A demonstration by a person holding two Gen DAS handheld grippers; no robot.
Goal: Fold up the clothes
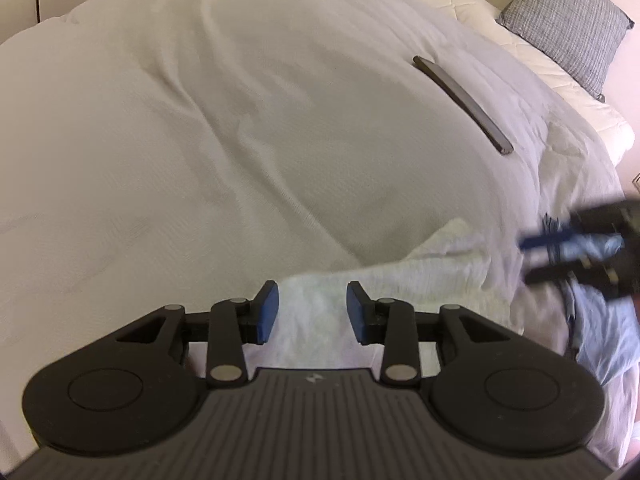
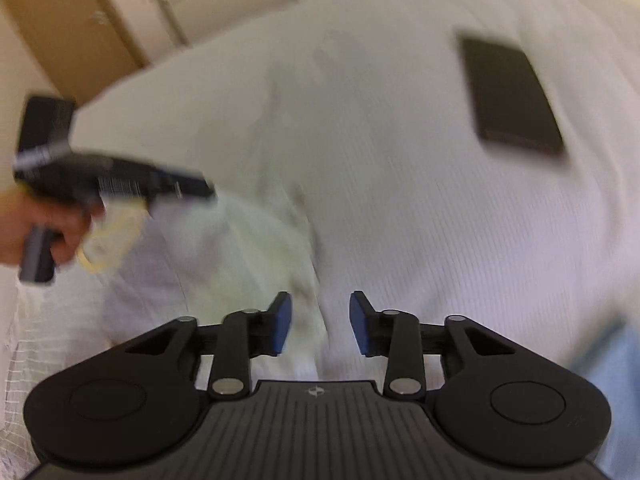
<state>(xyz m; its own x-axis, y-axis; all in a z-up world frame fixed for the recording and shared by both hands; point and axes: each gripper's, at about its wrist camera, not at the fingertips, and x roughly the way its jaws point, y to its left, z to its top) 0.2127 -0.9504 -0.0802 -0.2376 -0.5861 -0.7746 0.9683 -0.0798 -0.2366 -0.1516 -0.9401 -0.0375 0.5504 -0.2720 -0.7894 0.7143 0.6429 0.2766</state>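
Note:
A crumpled white textured garment (image 1: pixel 400 280) lies on the white duvet at the near edge of the bed. My left gripper (image 1: pixel 313 312) hovers over its near part with its blue pads apart; the cloth shows in the gap and the pads do not press on it. In the right wrist view the same garment (image 2: pixel 240 264) lies left of centre. My right gripper (image 2: pixel 321 328) is open above the duvet with nothing gripped. The left gripper (image 2: pixel 196 190), held by a hand, appears blurred at the left. The right gripper (image 1: pixel 560 248) is a blur at the right edge.
A dark flat slab (image 1: pixel 464 104) (image 2: pixel 512 96) rests on the duvet (image 1: pixel 200 120) farther back. A light blue cloth (image 1: pixel 600 344) (image 2: pixel 616 364) lies at the right near edge. A grey pillow (image 1: pixel 568 24) sits at the far right. Pale cabinet doors (image 2: pixel 80 20) stand beyond the bed.

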